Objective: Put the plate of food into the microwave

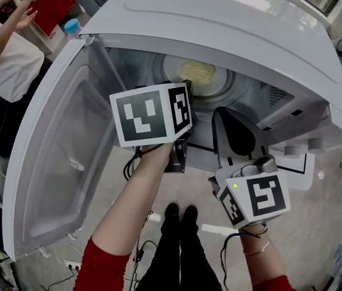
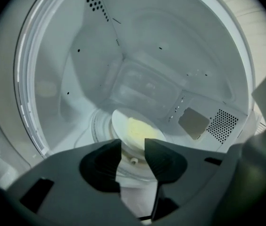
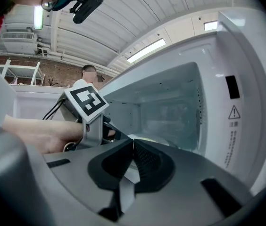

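White plate point(image 2: 120, 126) inside microwave point(image 1: 219, 35) | left gripper point(image 2: 133, 143) fingers point(image 2: 100, 166) apart | right gripper point(image 3: 133, 147) closed

Microwave point(image 1: 231, 29) showing white shell, pale grey cavity, vent holes point(image 2: 223, 125) dotting wall; plate point(image 2: 120, 126) looking white, food point(image 2: 140, 132) glowing pale yellow; left gripper point(image 2: 133, 147) and right gripper point(image 3: 133, 145) showing dark grey jaws, cubes point(image 1: 150, 114) wearing black-and-white square markers; sleeves point(image 1: 107, 265) showing red; trousers point(image 1: 177, 253) showing black; bottle cap point(image 1: 72, 26) showing blue

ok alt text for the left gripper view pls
A white plate of yellow food sits on the turntable inside the white microwave. In the foreground, the left gripper points at it, jaws apart, with the plate showing through the gap.
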`<state>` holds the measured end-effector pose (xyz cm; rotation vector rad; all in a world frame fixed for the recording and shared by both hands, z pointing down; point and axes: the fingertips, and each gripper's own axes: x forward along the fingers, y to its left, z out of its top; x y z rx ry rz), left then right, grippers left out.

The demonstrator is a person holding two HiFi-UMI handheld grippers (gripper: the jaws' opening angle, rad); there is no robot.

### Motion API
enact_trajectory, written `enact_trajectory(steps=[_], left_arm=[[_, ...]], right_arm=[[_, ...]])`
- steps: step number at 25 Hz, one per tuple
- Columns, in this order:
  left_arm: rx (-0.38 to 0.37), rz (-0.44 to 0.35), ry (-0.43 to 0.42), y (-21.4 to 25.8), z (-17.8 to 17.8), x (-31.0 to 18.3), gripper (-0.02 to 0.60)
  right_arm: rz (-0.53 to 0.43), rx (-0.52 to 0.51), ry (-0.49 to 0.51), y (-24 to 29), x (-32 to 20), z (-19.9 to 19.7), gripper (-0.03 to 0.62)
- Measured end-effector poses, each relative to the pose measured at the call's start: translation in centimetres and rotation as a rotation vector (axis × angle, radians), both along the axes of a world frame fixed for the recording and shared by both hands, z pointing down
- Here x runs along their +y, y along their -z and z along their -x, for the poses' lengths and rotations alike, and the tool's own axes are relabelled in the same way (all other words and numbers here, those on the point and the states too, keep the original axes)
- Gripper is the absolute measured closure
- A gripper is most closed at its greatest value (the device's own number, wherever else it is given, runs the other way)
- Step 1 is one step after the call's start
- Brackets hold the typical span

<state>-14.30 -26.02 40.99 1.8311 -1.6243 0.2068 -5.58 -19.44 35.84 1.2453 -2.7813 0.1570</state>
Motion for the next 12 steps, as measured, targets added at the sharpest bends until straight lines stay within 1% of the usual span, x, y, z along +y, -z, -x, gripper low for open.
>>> enact_trajectory(steps=[4, 6, 12], left_arm=[[-0.011, -0.004, 0.007, 0.05, 0.2, -0.15, 0.417], [-0.023, -0.01, 0.01, 0.08, 0.31, -0.25, 0.393], [-0.061, -0.035, 0.022, 0.08, 0.61, -0.42, 0.391]], right_arm=[[0.001, -0.001, 0.002, -0.03, -0.09, 0.04, 0.579], [0.001, -0.001, 0.003, -0.01, -0.15, 0.04, 0.579], [0.002, -0.003, 0.003, -0.03, -0.37, -0.13, 0.579]])
